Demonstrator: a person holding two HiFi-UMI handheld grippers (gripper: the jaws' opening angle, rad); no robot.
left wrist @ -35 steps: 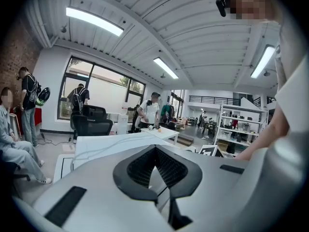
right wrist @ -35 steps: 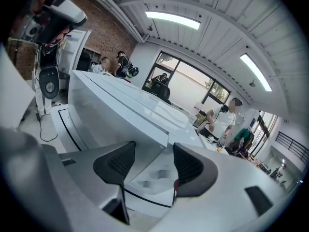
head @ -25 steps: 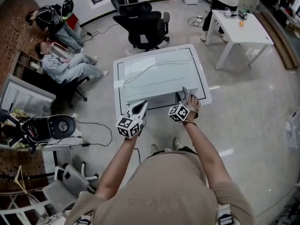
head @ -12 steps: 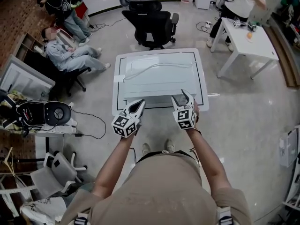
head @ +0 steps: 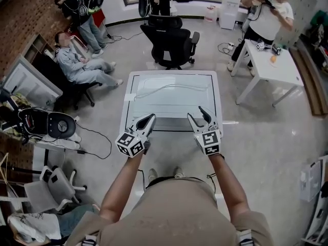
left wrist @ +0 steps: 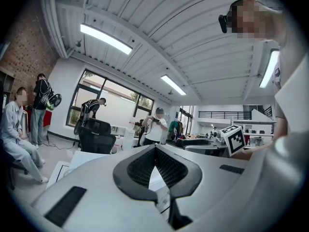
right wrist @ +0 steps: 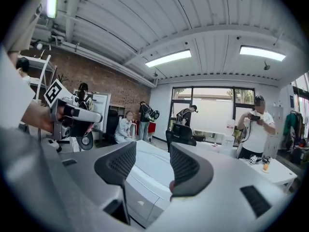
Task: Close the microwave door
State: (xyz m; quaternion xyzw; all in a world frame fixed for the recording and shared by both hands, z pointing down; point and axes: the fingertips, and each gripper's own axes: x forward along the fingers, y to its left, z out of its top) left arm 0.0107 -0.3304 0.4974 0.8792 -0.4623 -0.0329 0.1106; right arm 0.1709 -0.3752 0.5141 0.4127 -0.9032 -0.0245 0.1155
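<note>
Count: two hand-held grippers, one microwave, one surface carrying it, one black office chair, one white table, and four other people around the room.

The left hand-held gripper [head: 150,117] has its jaws pressed together, pads meeting with nothing between them. The right hand-held gripper [head: 195,113] stands spread. Its jaws have just been closing a little, and they hold nothing. Only the microwave's top and front corner show through the gap, farther off. Both are held out level at the near edge of the surface, side by side and apart from each other. I see neither one touching the microwave.

Edges and room: the microwave [head: 171,94] sits in the middle of the surface [head: 219,99], inside a black line drawn around the top, with a narrow white margin on each side. The black office chair [head: 171,37] stands just beyond the far edge. The white table [head: 271,68] is well apart on the right, with open floor [head: 266,137] between. A seated person and cluttered chairs crowd the left side.

Task's thing: the microwave is white and box-shaped. Its front reads as one flat plane with the door lying flush.
</note>
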